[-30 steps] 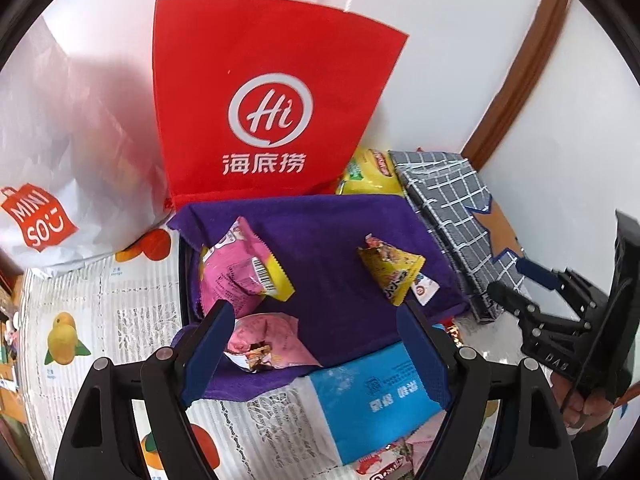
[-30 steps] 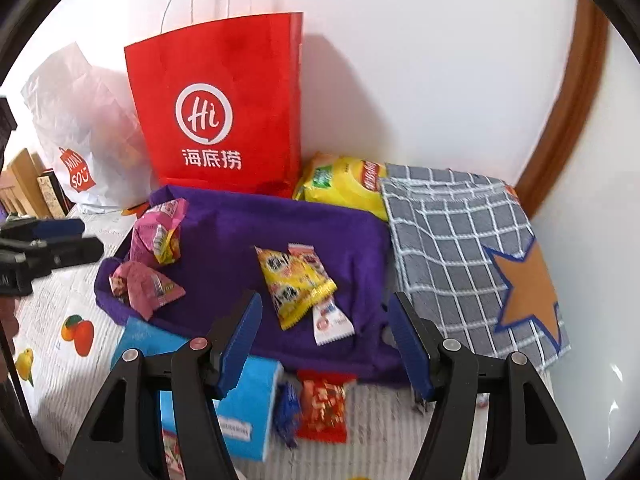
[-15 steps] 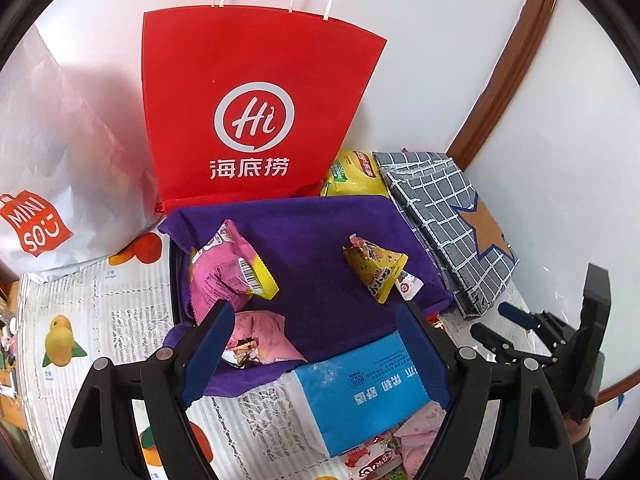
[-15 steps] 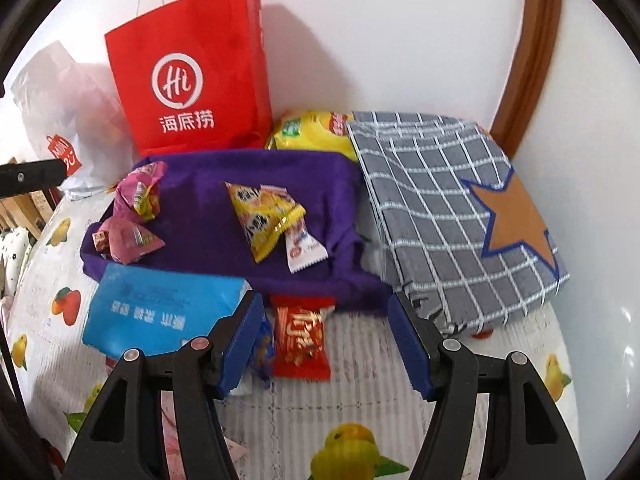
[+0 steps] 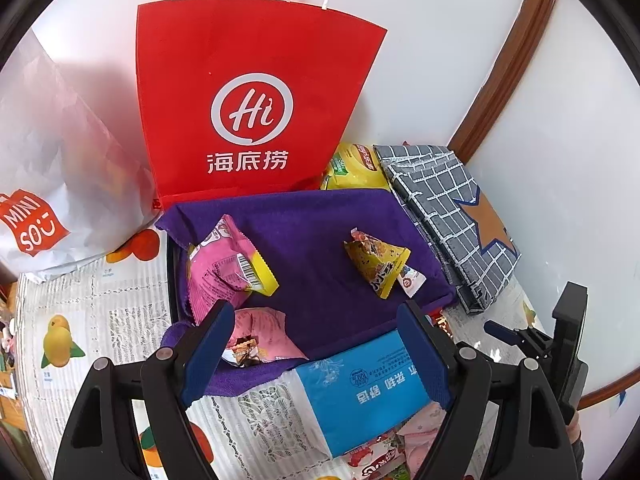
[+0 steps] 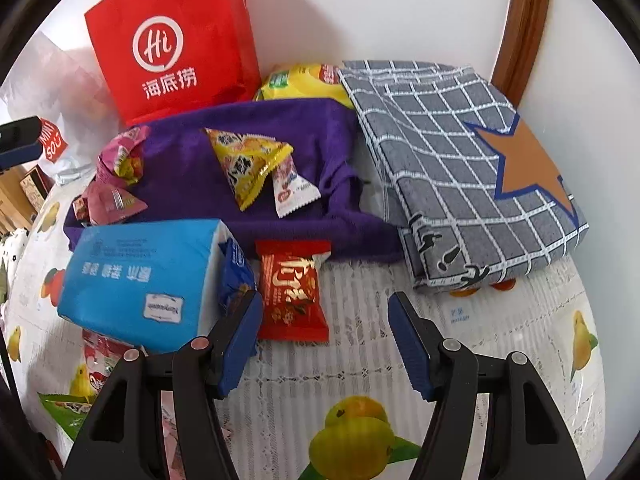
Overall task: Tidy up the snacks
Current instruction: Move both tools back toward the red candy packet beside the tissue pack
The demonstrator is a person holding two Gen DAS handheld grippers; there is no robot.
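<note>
The left hand-held gripper [image 5: 316, 344] hangs with its blue pads apart and nothing between them, pointing down at the near edge of a purple cloth [image 5: 320, 232] spread on the bench [image 5: 100, 312], which wears a white cover printed with fruit. The right hand-held gripper [image 6: 326, 332] also stands with its pads apart and empty, low over the bench cover; a red snack packet [image 6: 292, 292] lies flat just ahead of its left pad, in front of the cloth's near edge. On the cloth lie a yellow triangular packet [image 6: 248, 164] with a small white packet [image 6: 292, 192] touching it, and toward the left end two pink packets [image 5: 224, 268], one partly over the other. A blue tissue pack [image 6: 140, 280] rests on the bench beside the red packet, with a dark blue wrapper [image 6: 234, 272] wedged between them. More snack packs [image 5: 380, 456] lie under the tissue pack's near end. Behind the cloth a red paper bag [image 5: 248, 104] stands upright against the wall, a white plastic bag [image 5: 52, 160] slumps to its left, and a yellow chip bag [image 5: 354, 164] sits between the red bag and a folded grey checked cloth [image 6: 460, 152] bearing an orange star.
</note>
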